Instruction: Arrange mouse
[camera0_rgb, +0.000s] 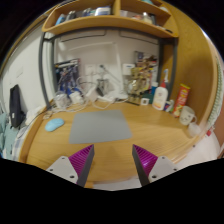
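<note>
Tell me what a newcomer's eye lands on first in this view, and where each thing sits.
The grey mouse mat lies flat in the middle of the wooden desk, beyond the gripper, whose fingers stand open with nothing between them. A light blue mouse sits on the bare desk beside the mat, apart from it. A row of bottles and small items lines the desk's far side under the shelf.

No text, label or number is readable on anything in view.
</note>
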